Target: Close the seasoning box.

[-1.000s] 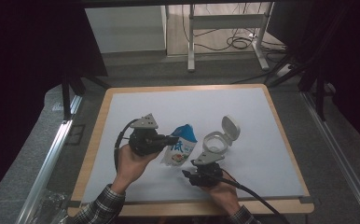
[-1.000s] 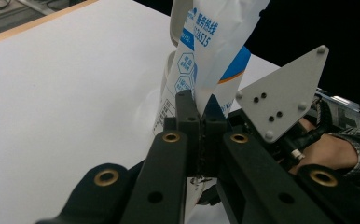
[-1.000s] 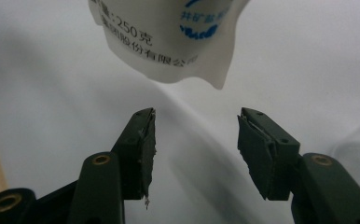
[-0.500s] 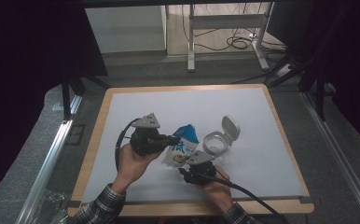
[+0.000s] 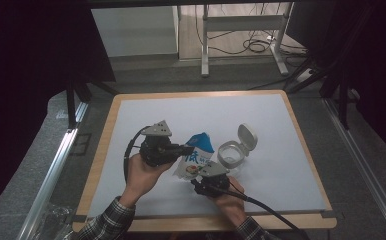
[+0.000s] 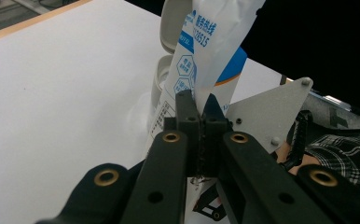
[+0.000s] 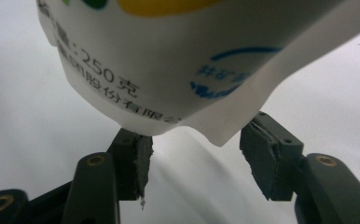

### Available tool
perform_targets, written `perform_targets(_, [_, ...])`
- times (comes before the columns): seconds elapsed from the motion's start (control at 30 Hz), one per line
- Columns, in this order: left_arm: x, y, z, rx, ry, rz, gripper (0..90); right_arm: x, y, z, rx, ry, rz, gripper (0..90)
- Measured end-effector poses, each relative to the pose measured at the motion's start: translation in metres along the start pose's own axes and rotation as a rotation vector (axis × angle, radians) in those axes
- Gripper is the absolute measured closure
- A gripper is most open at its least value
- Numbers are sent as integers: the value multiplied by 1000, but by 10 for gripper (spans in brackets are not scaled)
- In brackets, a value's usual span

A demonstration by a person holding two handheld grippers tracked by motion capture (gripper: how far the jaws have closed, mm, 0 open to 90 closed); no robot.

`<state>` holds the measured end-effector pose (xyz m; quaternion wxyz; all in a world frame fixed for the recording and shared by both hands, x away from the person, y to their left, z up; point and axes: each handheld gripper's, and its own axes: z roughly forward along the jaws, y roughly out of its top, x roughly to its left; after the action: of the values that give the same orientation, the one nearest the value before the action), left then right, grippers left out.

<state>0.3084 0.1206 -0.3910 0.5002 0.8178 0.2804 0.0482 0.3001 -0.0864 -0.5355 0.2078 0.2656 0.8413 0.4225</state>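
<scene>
Right hand-held gripper point(image 5: 199, 181) sits near the desk's point(image 5: 281, 125) front edge, jaws spread, with the lower corner of the white-and-blue pouch point(image 5: 195, 159) between them, not clamped as far as the right gripper view shows. Left hand-held gripper point(image 5: 185, 149), slightly farther in, has its jaws pressed together, pinching the pouch's side edge. Pouch is held up around the desk's front-middle. Just beside it toward the right edge stands a clear container point(image 5: 231, 154) with white flip lid point(image 5: 247, 136) open, close behind the pouch.
</scene>
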Motion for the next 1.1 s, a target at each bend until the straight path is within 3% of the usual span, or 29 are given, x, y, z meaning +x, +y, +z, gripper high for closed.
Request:
perform_targets(0.47, [-2,4,-3,-16,-18,-9,900,-1,1,0,-54,-18,9,401])
perform_targets(0.53, [-2,4,-4,-19,-21,-11,900,0,1,0,-58,-14,42,395])
perform_targets(0.73, [-2,5,-6,-31,-39,-22,900,0,1,-1,-86,-17,48,370])
perform_targets(0.87, [-2,6,-7,-35,-50,-32,900,0,2,-1,-101,-7,40,368])
perform_targets(1.03, [-1,6,-9,-42,-63,-42,900,1,2,-1,-132,-40,24,368])
perform_targets(1.07, [-2,6,-10,-43,-59,-41,900,0,2,-2,-128,-14,15,368])
perform_targets(1.1, [-2,6,-10,-42,-60,-42,900,1,1,-1,-138,-40,14,368])
